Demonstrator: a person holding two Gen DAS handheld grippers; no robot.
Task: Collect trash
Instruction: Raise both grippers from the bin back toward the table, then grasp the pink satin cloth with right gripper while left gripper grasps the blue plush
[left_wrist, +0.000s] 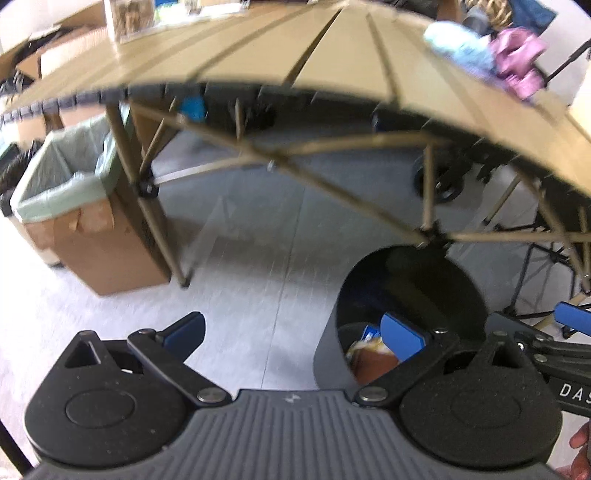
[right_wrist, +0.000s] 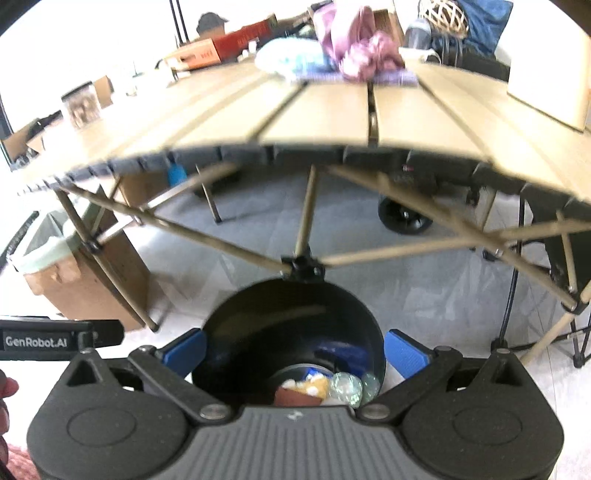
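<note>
Left gripper (left_wrist: 293, 332): blue pads spread wide, empty | right gripper (right_wrist: 293, 349): spread wide, empty, above round black bin (right_wrist: 288, 332) | bin holds crumpled wrappers (right_wrist: 314, 387) | slatted beige folding table (right_wrist: 314, 110) behind.

"GenRobot.AI" reads in white on a black label on the left hand-held gripper (right_wrist: 61, 339), seen from the right wrist; white letters "DA", cut by the frame edge, stand on the right hand-held gripper (left_wrist: 570, 390) in the left wrist view.

Matt wood-look slatted table (right_wrist: 314, 114); glossy black plastic bin (right_wrist: 288, 332); brown cardboard box (left_wrist: 107, 251).
</note>
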